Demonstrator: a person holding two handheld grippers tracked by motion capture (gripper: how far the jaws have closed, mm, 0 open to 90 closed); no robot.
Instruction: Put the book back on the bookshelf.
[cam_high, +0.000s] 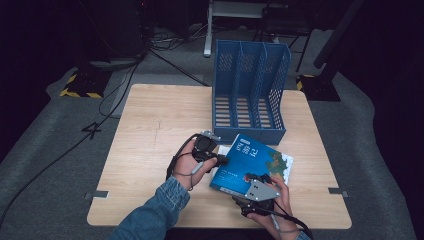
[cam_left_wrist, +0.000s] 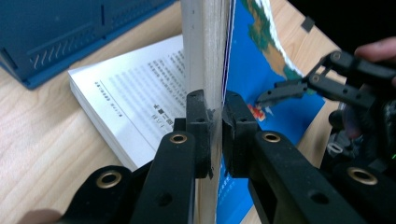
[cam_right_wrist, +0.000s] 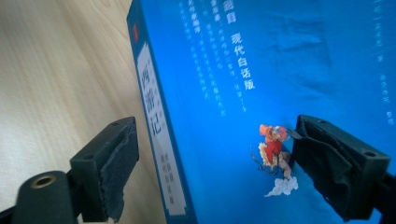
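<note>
Jaws first: the left gripper (cam_left_wrist: 214, 135) has its two jaws pinched on a thick block of the book's pages together with the blue cover, seen edge-on in the left gripper view; the right gripper (cam_right_wrist: 210, 168) has its jaws spread wide, one over bare wood, the other over the cover, with the spine between them, and whether either pad touches the book I cannot tell.

By size: the table (cam_high: 150, 125) is pale wood, standing on grey floor; at its far edge stands a blue file rack (cam_high: 250, 90) with three slots, open toward the person; just in front of the rack lies the book (cam_high: 252, 162), blue-covered, partly opened, its cover side lifted by the left gripper (cam_high: 220, 160) while a lower printed page (cam_left_wrist: 135, 93) lies flat on the table; the right gripper (cam_high: 257, 179) sits at the book's near edge, held in the right hand (cam_high: 280, 202); the left hand (cam_high: 187, 165) comes out of a denim sleeve (cam_high: 155, 212).
</note>
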